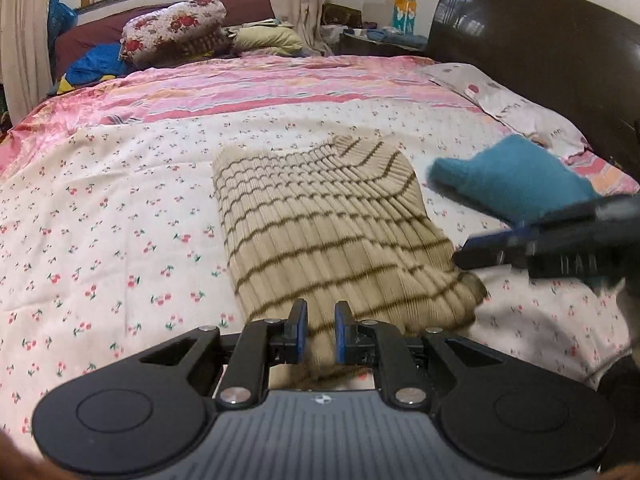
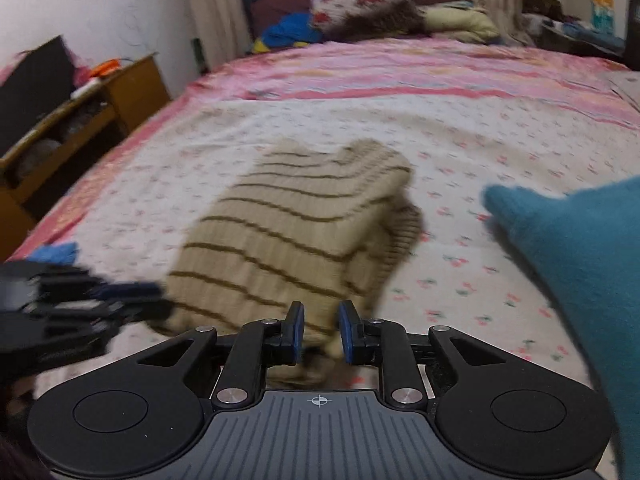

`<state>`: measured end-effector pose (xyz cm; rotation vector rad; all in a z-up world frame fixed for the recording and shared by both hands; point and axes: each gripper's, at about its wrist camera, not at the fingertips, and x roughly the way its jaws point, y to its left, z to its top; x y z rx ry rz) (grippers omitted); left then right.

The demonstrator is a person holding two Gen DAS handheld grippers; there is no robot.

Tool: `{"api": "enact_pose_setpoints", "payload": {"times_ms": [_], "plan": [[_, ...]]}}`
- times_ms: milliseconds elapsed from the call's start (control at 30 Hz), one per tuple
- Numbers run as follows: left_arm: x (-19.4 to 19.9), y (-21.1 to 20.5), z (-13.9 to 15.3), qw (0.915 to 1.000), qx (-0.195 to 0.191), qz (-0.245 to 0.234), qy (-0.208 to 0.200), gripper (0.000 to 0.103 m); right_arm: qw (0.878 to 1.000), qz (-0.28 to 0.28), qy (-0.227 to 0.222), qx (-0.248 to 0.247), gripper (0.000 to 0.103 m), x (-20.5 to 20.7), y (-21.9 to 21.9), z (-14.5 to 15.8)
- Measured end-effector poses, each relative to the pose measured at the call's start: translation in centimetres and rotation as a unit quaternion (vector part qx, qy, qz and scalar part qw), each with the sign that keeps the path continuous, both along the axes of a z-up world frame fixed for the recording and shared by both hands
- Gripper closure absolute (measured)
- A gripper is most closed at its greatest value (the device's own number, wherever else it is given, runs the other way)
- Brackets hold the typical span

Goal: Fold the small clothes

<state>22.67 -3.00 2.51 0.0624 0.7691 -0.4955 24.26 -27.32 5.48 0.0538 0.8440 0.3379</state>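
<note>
Left gripper (image 1: 321, 332) clamping near hem of striped sweater (image 1: 320, 220), right gripper (image 2: 322, 332) also pinching its near edge, sweater lying mid-bed (image 1: 120, 200) toward near edge, teal garment (image 1: 508, 176) lying toward headboard edge

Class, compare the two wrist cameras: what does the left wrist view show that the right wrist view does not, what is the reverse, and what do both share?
Only the left wrist view: the dark wooden headboard and a pale pillow below it.

Only the right wrist view: a wooden cabinet beside the bed.

Both: the striped beige sweater pinched in each gripper's blue fingers, the teal garment, the cherry-print sheet and the floral bundle near the window.
</note>
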Motion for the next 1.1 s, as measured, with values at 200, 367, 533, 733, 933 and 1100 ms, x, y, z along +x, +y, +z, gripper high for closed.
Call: {"api": "enact_pose_setpoints", "payload": {"times_ms": [200,367,533,733,933,1100], "plan": [[1.2,-1.3,-1.7,0.9991,0.036,0.005,0.021,0.084,0.998,-0.007,0.049,-0.04,0.084,1.3,0.8,-3.9],[1.7,-1.3,-2.8,0.9981,0.048,0.008,0.038,0.083,0.997,-0.009,0.054,-0.045,0.084,0.8,-0.1,-3.7],[1.3,-1.4,-2.2,0.9982,0.052,0.002,0.031,0.083,0.998,-0.015,0.036,-0.043,0.084,0.4,-0.2,-1.7],[1.3,-1.2,-0.7,0.9987,0.05,0.0,0.012,0.083,0.999,-0.024,-0.026,-0.04,0.084,1.1,-0.1,1.6],[2.7,-1.8,-1.0,0.9989,0.044,0.002,0.016,0.083,0.999,-0.028,-0.033,-0.021,0.083,5.0,0.4,1.1],[3.1,-2.1,-2.1,0.998,0.056,-0.003,0.03,0.083,0.998,-0.055,0.004,-0.039,0.084,8.3,0.7,-2.4]]}}
